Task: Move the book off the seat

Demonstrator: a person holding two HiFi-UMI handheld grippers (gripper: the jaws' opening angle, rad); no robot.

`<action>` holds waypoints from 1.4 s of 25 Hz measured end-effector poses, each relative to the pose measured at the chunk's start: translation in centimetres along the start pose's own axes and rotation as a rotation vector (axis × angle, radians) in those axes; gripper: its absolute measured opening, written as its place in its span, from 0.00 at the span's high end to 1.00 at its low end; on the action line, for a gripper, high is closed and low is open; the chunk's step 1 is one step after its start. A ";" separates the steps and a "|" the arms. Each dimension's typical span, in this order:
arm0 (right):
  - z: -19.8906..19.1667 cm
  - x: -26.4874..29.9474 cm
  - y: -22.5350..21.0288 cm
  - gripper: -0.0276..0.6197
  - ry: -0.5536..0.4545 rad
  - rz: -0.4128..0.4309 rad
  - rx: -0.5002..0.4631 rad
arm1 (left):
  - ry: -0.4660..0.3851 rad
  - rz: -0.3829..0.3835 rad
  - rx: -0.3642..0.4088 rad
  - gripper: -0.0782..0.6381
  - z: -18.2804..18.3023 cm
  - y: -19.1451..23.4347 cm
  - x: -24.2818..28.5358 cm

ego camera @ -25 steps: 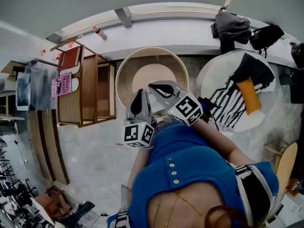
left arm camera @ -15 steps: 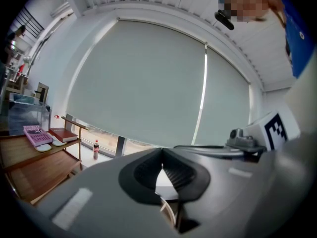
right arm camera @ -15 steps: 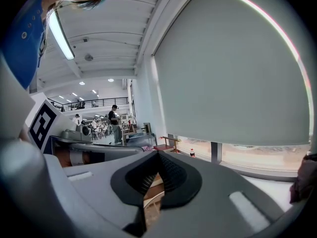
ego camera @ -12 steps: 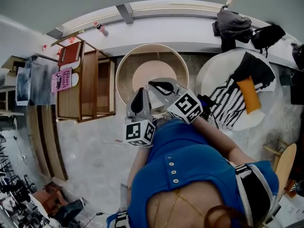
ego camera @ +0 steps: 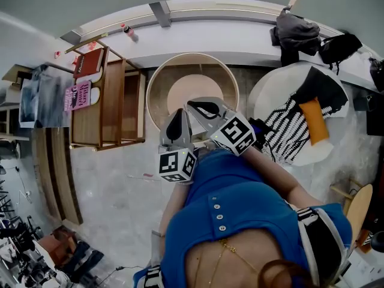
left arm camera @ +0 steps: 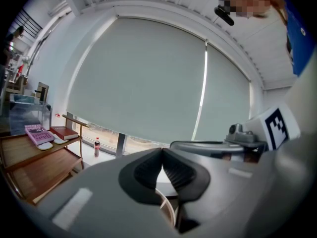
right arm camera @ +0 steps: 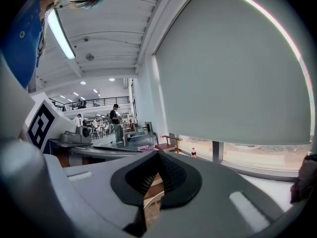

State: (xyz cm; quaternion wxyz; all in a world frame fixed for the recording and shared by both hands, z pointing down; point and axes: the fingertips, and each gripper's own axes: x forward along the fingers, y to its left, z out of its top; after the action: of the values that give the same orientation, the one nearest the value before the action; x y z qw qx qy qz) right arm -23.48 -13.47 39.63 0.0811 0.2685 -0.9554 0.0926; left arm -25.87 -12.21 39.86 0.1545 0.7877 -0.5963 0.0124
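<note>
A red book point(ego camera: 88, 63) and a pink book point(ego camera: 78, 95) lie on the top of a wooden shelf unit point(ego camera: 111, 110) at the left. The left gripper view shows the red book point(left arm camera: 64, 132) and pink book point(left arm camera: 38, 133) too. A round wooden seat point(ego camera: 192, 95) with a tan cushion stands straight ahead, and nothing shows on it. My left gripper point(ego camera: 181, 114) and right gripper point(ego camera: 191, 107) hover side by side over its near rim. The left gripper point(left arm camera: 162, 153) and the right gripper point(right arm camera: 158, 155) are both shut, with nothing between their pads.
A white round chair point(ego camera: 267, 101) at the right carries striped cloth point(ego camera: 288, 134) and an orange object point(ego camera: 316, 120). Dark bags point(ego camera: 294, 32) sit on the window ledge. A small bottle point(ego camera: 128, 33) stands on the ledge by the shelf unit. People stand far off in the right gripper view.
The head view has shifted a little, so the shelf unit sits slightly higher in the picture. Both grippers stay where they were, shut.
</note>
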 end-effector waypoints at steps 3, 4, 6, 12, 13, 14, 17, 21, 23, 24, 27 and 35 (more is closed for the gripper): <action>-0.1 0.0 0.0 0.96 0.006 0.003 0.002 | 0.002 0.003 0.000 0.89 0.0 0.0 0.0; -0.1 0.0 0.1 0.96 0.007 0.002 0.003 | 0.004 0.004 -0.002 0.89 0.0 0.0 -0.1; -0.1 0.0 0.1 0.96 0.007 0.002 0.004 | 0.008 0.005 -0.004 0.89 -0.1 0.1 -0.1; -0.3 -0.1 0.1 0.96 0.009 0.003 0.010 | 0.013 0.009 -0.005 0.89 -0.3 0.1 -0.1; -0.3 -0.1 0.1 0.96 0.011 0.003 0.009 | 0.014 0.009 -0.005 0.89 -0.3 0.1 -0.1; -0.3 0.0 0.1 0.96 0.014 0.004 0.007 | 0.016 0.009 -0.005 0.89 -0.3 0.2 -0.1; -0.3 0.1 0.2 0.96 0.018 0.005 0.003 | 0.021 0.008 -0.003 0.89 -0.3 0.4 0.0; -0.2 0.3 0.2 0.96 0.019 0.003 0.006 | 0.026 0.009 0.002 0.89 -0.3 0.6 0.1; -0.3 0.3 0.2 0.96 0.019 0.004 0.006 | 0.026 0.012 0.000 0.89 -0.4 0.6 0.0; -0.3 0.3 0.2 0.96 0.020 0.005 0.006 | 0.026 0.013 0.000 0.89 -0.4 0.6 0.0; -0.3 0.3 0.1 0.96 0.020 0.004 0.009 | 0.029 0.016 -0.004 0.89 -0.4 0.7 0.1; -0.5 0.4 -0.1 0.96 0.028 0.007 0.014 | 0.034 0.021 -0.015 0.89 -0.7 0.8 0.2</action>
State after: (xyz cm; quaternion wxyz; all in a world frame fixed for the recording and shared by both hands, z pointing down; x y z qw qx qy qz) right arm -23.70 -13.60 40.19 0.0922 0.2645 -0.9544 0.1032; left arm -26.47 -12.47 40.73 0.1703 0.7798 -0.6020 0.0232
